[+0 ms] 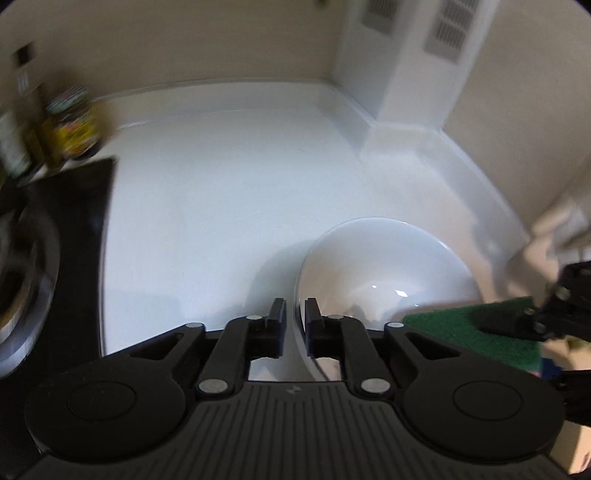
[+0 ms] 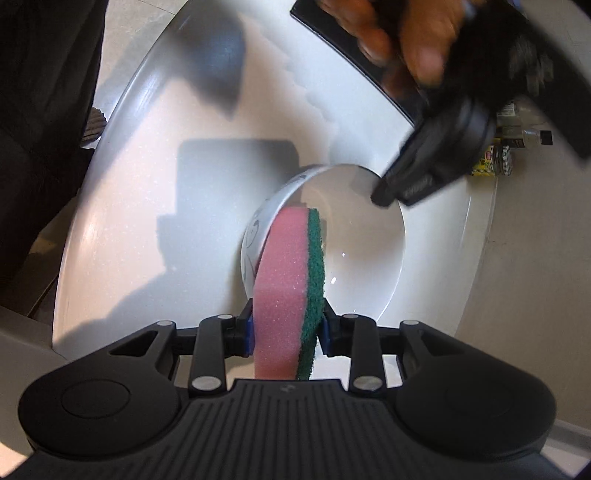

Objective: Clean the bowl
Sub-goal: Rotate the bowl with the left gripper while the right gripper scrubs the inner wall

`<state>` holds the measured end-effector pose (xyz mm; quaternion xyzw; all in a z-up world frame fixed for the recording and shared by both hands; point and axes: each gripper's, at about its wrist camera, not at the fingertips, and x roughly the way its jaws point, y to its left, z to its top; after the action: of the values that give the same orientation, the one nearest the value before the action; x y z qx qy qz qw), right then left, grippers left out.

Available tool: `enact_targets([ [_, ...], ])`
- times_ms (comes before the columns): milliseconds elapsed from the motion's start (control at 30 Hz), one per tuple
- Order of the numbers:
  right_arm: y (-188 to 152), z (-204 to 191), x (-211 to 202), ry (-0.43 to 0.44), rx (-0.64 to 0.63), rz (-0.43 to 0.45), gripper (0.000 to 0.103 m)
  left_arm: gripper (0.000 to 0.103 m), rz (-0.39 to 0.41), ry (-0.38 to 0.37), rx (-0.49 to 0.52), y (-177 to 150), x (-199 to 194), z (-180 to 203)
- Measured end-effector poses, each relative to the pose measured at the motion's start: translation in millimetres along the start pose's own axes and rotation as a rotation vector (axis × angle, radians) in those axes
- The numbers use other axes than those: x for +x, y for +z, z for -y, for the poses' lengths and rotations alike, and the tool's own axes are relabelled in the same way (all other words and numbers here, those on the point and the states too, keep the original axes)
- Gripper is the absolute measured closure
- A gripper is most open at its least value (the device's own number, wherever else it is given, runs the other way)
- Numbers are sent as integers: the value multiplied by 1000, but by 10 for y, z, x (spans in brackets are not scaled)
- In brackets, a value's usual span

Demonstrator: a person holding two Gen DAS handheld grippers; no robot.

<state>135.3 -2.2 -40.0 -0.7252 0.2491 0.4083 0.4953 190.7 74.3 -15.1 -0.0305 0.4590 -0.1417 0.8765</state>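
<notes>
A white bowl point(image 1: 384, 273) is tilted on its side over the white counter point(image 1: 221, 192), and my left gripper point(image 1: 295, 314) is shut on its rim. In the right wrist view the same bowl point(image 2: 354, 251) shows its glossy inside, with a grey pattern on its outer wall. My right gripper point(image 2: 286, 325) is shut on a pink sponge point(image 2: 284, 273) with a green scouring face. The sponge's far end lies against the bowl's near rim. In the left wrist view the sponge point(image 1: 454, 325) and the right gripper point(image 1: 517, 325) come in from the right. The left gripper point(image 2: 384, 195) reaches the bowl's far rim, held by a hand point(image 2: 399, 33).
A black stovetop point(image 1: 66, 206) with a metal pan point(image 1: 22, 273) lies at the left. Jars and bottles point(image 1: 70, 125) stand at the back left against the wall. A white boxed corner point(image 1: 406, 66) rises at the back right. Dark clothing point(image 2: 40, 110) fills the left of the right wrist view.
</notes>
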Motion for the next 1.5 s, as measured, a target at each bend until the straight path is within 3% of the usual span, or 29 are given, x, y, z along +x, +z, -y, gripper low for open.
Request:
enact_targets([
  [167, -30, -8, -19, 6, -4, 16, 75, 84, -39, 23, 71, 5, 109, 114],
  [367, -83, -45, -117, 9, -55, 46, 75, 93, -78, 16, 230, 325, 320, 101],
  [533, -16, -2, -108, 13, -7, 20, 75, 92, -70, 3, 201, 460, 409, 79],
  [833, 100, 103, -79, 58, 52, -42, 75, 85, -75, -19, 120, 190, 206, -28],
  [1000, 140, 107, -142, 71, 65, -67, 75, 92, -91, -26, 153, 218, 250, -18],
  [1133, 145, 121, -218, 84, 87, -82, 75, 85, -95, -35, 162, 219, 244, -13],
  [1500, 169, 122, -412, 116, 130, -124, 75, 88, -116, -68, 210, 264, 258, 7],
])
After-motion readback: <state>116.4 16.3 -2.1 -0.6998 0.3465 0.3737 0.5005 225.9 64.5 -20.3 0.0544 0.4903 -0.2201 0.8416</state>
